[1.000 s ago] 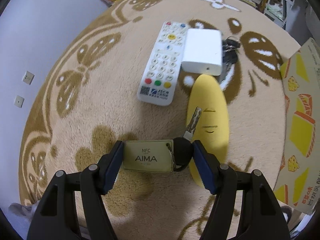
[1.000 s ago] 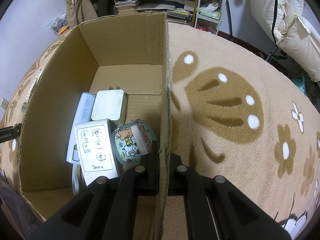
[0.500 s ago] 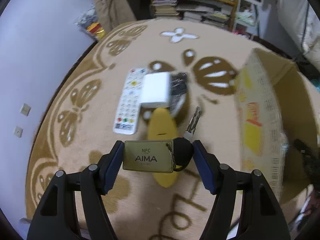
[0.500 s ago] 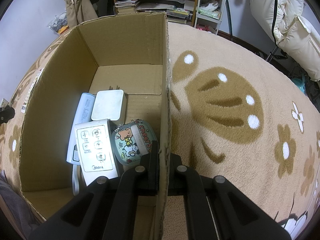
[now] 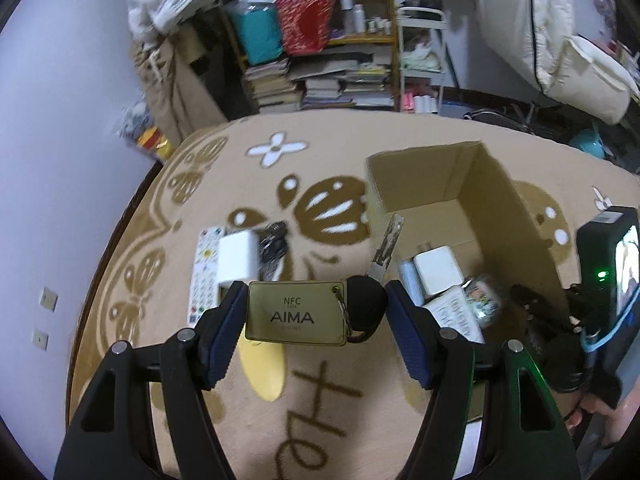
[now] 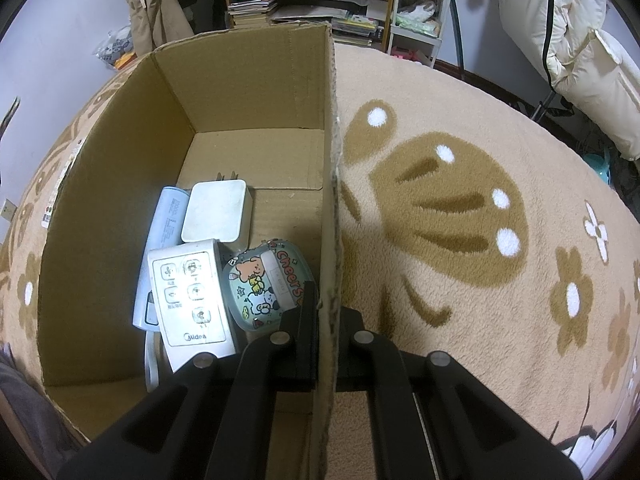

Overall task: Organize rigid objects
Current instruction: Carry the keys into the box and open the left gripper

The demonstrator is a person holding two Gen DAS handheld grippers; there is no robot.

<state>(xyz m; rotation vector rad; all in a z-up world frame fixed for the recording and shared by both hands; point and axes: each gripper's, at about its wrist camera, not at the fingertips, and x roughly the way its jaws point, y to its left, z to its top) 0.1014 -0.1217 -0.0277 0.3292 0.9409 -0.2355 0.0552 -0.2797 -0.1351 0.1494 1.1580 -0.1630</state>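
My left gripper (image 5: 316, 316) is shut on a key set: a gold AIMA tag (image 5: 296, 318), a black fob (image 5: 366, 308) and a metal key (image 5: 386, 246) pointing forward. It hangs above the carpet, left of the open cardboard box (image 5: 496, 192). My right gripper (image 6: 326, 312) is shut on the box's right wall (image 6: 330, 216), one finger inside, one outside. Inside the box lie a white Midea remote (image 6: 190, 296), a white adapter (image 6: 216, 216), a pale blue power bank (image 6: 168, 220) and a cartoon case (image 6: 268, 284).
On the carpet left of the box lie a white remote (image 5: 204, 264), a white block (image 5: 238, 258), dark keys (image 5: 274, 244) and a yellow object (image 5: 264, 372). Shelves of books (image 5: 320, 84) stand behind. A wall (image 5: 60, 160) runs along the left.
My left gripper has risen and swung right with the key set, from low over the yellow object to beside the box. The right gripper has stayed clamped on the box wall.
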